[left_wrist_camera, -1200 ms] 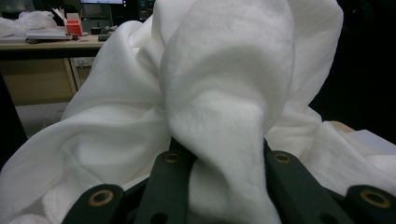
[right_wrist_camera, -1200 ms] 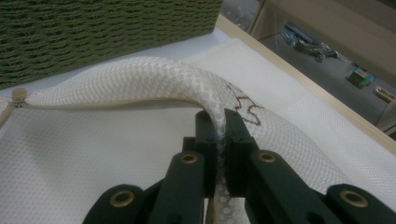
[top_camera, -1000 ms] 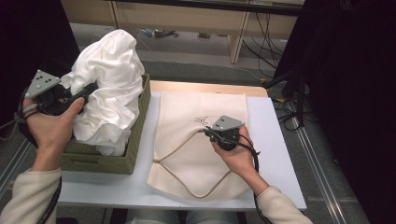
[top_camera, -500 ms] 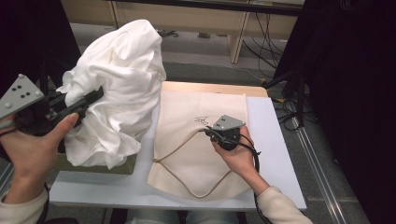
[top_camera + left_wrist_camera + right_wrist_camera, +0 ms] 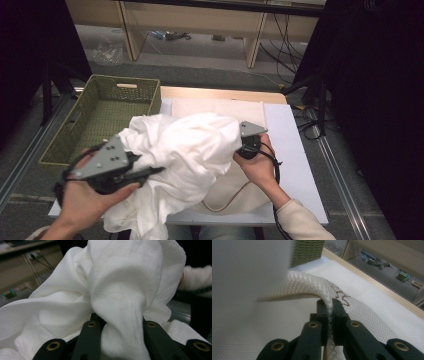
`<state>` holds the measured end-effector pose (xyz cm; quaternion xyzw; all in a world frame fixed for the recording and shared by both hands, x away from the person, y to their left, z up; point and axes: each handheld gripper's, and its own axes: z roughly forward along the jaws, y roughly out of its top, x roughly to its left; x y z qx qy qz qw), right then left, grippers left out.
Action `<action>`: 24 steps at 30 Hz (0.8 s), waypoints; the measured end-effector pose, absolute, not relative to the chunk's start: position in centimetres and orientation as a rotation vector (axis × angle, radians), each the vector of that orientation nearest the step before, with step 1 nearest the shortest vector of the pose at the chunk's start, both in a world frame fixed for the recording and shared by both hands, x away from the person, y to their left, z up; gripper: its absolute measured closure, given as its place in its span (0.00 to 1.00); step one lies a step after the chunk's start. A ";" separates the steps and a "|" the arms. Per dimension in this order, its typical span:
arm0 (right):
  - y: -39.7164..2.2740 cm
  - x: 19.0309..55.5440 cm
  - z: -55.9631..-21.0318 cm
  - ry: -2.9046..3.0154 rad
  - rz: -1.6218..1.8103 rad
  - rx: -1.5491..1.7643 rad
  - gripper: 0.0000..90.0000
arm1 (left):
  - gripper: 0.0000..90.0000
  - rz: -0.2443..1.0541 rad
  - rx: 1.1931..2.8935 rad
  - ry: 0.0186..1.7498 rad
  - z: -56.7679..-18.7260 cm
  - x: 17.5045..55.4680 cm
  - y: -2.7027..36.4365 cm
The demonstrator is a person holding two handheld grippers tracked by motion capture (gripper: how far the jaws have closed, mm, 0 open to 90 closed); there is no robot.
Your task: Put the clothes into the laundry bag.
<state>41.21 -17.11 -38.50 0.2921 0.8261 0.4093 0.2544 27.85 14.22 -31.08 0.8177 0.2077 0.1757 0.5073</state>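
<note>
The left gripper [image 5: 145, 172] pinches a bunch of soft, crumpled white cloth [image 5: 185, 150], which hangs over the table's [image 5: 295, 165] middle, at 3 o'clock from the woven green basket [image 5: 100, 112]. The right gripper [image 5: 331, 305] is clamped on a fold of cream mesh bag [image 5: 364, 312]; its brown writing is unreadable.

place: lab | evidence: black curtains [image 5: 30, 45]; floor cables [image 5: 287, 35]; workbench [image 5: 200, 20]
</note>
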 end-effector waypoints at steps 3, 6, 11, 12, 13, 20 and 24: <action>-17.1 41.3 -38.5 2.243 1.131 0.807 0.97 | 0.84 0.340 2.084 0.487 -33.5 28.7 12.5; -17.1 41.3 -38.5 2.248 1.133 0.810 0.97 | 0.84 0.360 2.146 0.512 -35.2 29.8 11.1; -16.5 40.9 -38.5 2.257 1.133 0.812 0.97 | 0.83 0.396 2.184 0.562 -36.2 31.6 9.2; -16.5 40.8 -38.5 2.264 1.130 0.804 0.97 | 0.83 0.411 2.202 0.578 -36.6 32.4 8.2; -16.4 40.9 -38.5 2.260 1.130 0.783 0.97 | 0.83 0.428 2.220 0.580 -36.8 32.8 7.7; -16.0 40.4 -38.4 2.275 1.118 0.770 0.98 | 0.82 0.459 2.262 0.640 -38.0 35.6 4.4; -15.9 40.3 -38.7 2.300 1.112 0.774 0.98 | 0.82 0.483 2.291 0.690 -39.6 37.3 3.0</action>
